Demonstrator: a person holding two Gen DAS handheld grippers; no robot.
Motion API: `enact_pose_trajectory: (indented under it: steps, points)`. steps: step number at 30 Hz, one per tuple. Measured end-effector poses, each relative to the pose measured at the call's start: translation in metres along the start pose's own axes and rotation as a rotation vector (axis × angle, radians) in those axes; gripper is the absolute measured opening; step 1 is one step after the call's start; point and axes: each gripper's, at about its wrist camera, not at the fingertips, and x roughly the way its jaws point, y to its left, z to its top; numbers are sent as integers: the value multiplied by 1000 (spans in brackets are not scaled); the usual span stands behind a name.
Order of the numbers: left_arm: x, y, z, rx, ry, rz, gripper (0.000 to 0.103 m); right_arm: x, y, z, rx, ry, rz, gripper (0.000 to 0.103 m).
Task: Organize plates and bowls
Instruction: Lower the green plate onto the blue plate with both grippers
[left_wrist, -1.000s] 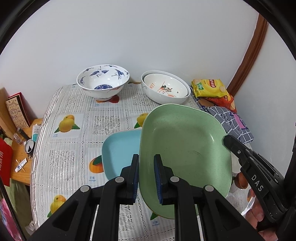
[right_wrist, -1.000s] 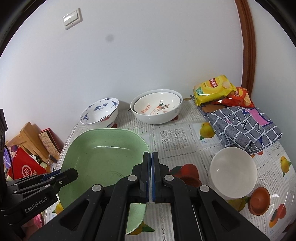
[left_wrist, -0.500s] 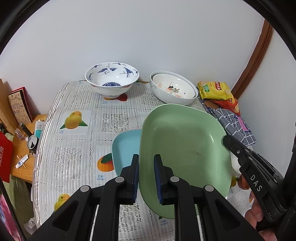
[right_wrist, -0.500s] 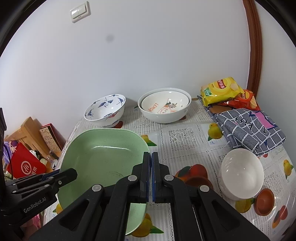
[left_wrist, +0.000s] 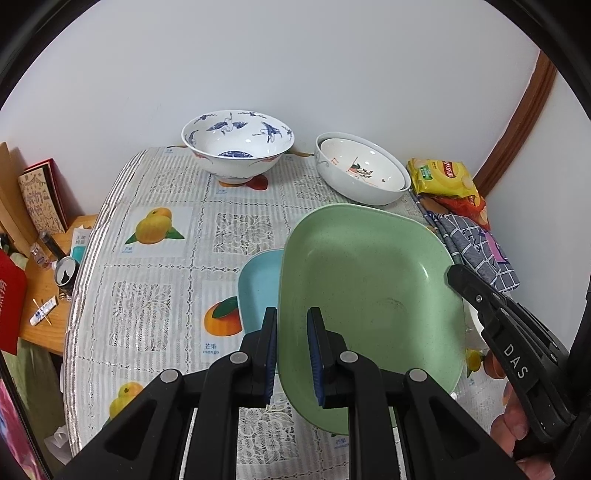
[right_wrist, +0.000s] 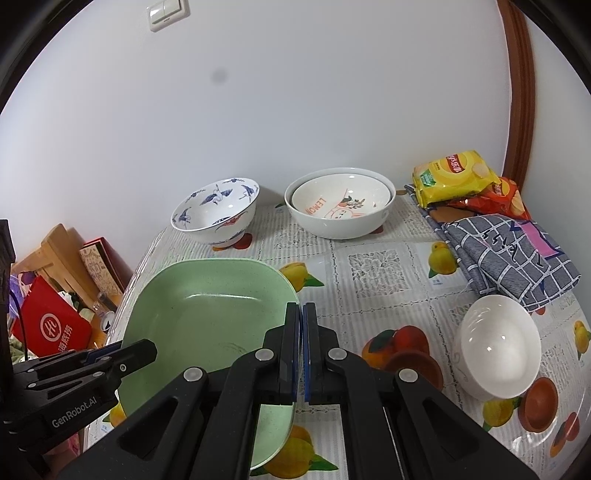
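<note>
Green plate (left_wrist: 369, 288) is held off the table, tilted, gripped from both sides. Right gripper (right_wrist: 300, 350): fingers pressed together, clamped on the plate's near-right rim; the plate extends left and away from it. Left gripper (left_wrist: 291, 354): fingers straddle the plate's near-left rim, one outside and one inside, with a visible gap between them. Can't tell whether the pads actually contact the rim.

Blue plate (left_wrist: 258, 291) lies flat on the tablecloth (left_wrist: 166, 295), directly under and partly hidden by the green plate; only its left part shows, just beyond the left gripper's outer finger.

Far side of the table, by the wall: blue-and-white crane bowl (left_wrist: 238, 146) on the left, nested white bowls (right_wrist: 340, 201) to its right, the inner one printed with "LEMON". Both well apart from the grippers.

Small white bowl (right_wrist: 496, 347) sits on the near right, right of the right gripper, not touching it.

Far right: snack bags (right_wrist: 454, 177) and a checked cloth (right_wrist: 509, 251).
</note>
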Motion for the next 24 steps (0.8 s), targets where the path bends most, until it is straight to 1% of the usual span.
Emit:
enact_pose_trajectory:
  steps: [16, 24]
  points:
    - [15, 15, 2, -23, 22, 13, 15, 22, 9, -2, -14, 25, 13, 2]
    - [30, 23, 2, -34, 40, 26, 15, 41, 9, -4, -11, 53, 24, 2]
